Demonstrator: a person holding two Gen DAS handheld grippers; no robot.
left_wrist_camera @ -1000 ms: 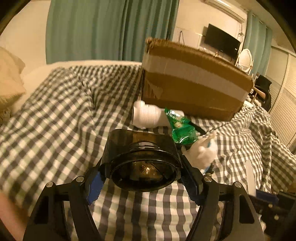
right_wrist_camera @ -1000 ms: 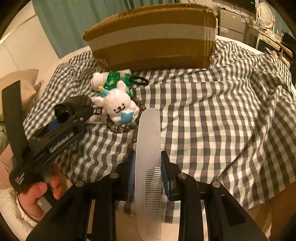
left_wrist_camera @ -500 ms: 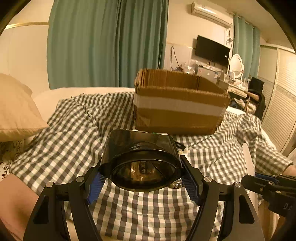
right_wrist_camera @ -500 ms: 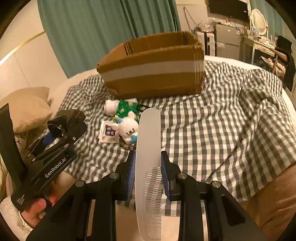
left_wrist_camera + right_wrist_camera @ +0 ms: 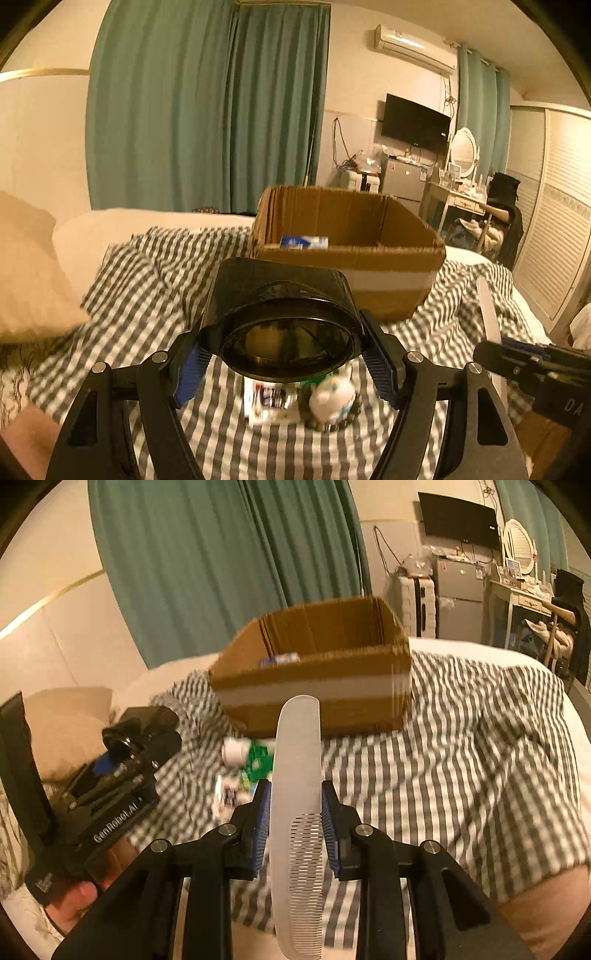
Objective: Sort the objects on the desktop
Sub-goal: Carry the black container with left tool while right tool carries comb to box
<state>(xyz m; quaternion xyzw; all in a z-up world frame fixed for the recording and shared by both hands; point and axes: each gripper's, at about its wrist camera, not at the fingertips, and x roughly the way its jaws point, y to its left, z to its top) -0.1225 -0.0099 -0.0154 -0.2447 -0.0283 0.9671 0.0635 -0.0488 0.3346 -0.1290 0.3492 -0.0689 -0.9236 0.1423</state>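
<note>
My left gripper (image 5: 284, 363) is shut on a dark translucent container (image 5: 280, 314), its round mouth facing the camera, held above the checked bed cover. My right gripper (image 5: 295, 812) is shut on a white comb (image 5: 297, 775) that stands up between the blue pads. An open cardboard box (image 5: 351, 254) (image 5: 317, 672) sits ahead on the bed, with a blue and white packet (image 5: 303, 242) inside. Below the container lie a white plush toy (image 5: 332, 400) and a printed card (image 5: 269, 400). A white bottle (image 5: 234, 751) and a green packet (image 5: 258, 762) lie near the box.
A beige pillow (image 5: 29, 269) lies at the left. Teal curtains (image 5: 207, 103) hang behind the bed. A dressing table (image 5: 461, 195), a small fridge (image 5: 402, 181) and a wall television (image 5: 415, 123) stand at the far right. The checked cover (image 5: 461, 738) spreads to the right.
Both grippers have risen with their loads and tilted up. The box now shows its open inside, and the loose things on the bed have dropped lower in both views.
</note>
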